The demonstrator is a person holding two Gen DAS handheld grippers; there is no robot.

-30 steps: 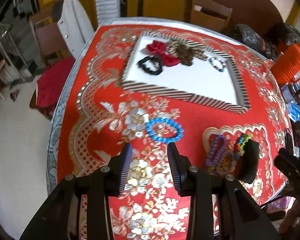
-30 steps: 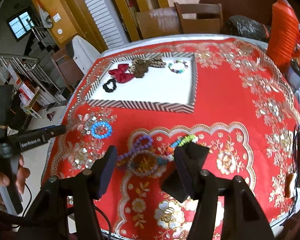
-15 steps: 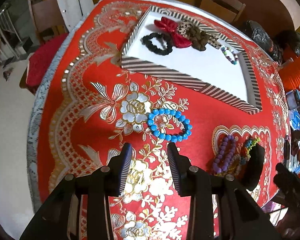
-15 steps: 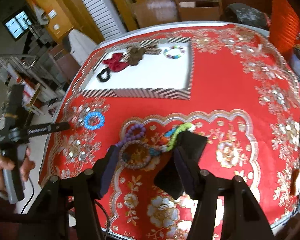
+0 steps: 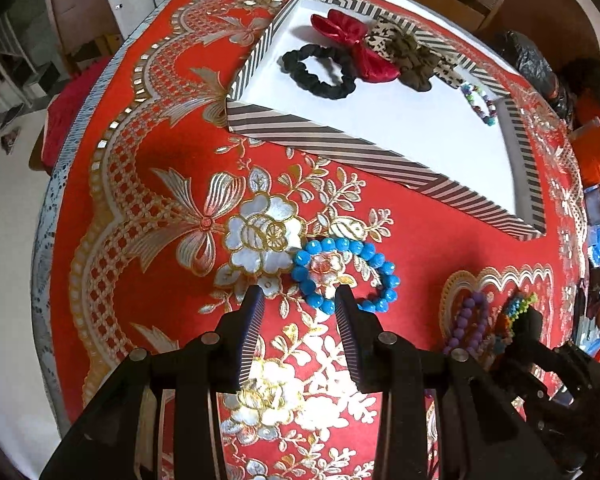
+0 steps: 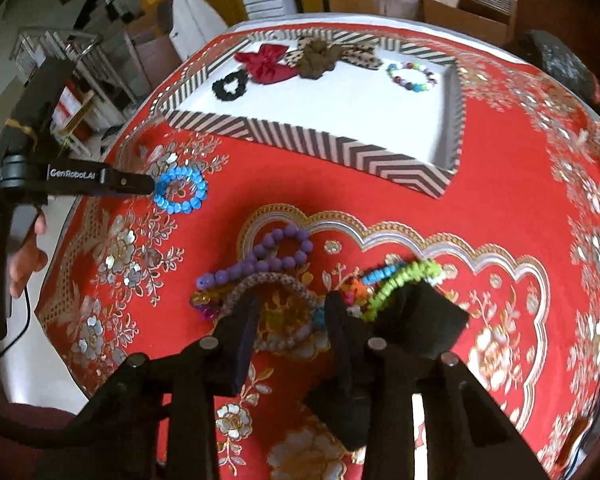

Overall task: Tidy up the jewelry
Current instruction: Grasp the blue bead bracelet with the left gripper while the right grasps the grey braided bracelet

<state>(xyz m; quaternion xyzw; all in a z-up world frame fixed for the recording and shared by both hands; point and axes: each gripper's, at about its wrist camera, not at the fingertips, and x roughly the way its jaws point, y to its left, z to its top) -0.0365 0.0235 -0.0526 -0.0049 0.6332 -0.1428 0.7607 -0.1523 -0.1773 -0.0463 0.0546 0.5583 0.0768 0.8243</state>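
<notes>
A blue bead bracelet (image 5: 346,274) lies on the red tablecloth; it also shows in the right wrist view (image 6: 181,189). My left gripper (image 5: 299,303) is open, its fingertips right at the bracelet's near edge. A striped tray (image 5: 340,144) holds a black scrunchie (image 5: 318,70), a red bow (image 5: 354,46), a leopard bow (image 5: 410,54) and a multicolour bracelet (image 5: 478,102). My right gripper (image 6: 290,300) is open over a pile: purple bracelet (image 6: 272,256), braided bracelet (image 6: 272,280), green bracelet (image 6: 400,280), black pouch (image 6: 420,316).
The round table's edge (image 5: 46,216) curves close on the left, with floor below. Wooden chairs (image 6: 464,4) stand behind the table. An orange item (image 5: 598,156) and clutter sit at the right. The left gripper's handle and hand (image 6: 20,200) show in the right wrist view.
My left gripper has moved forward and down to the blue bracelet. My right gripper has come lower over the pile. Both stay open.
</notes>
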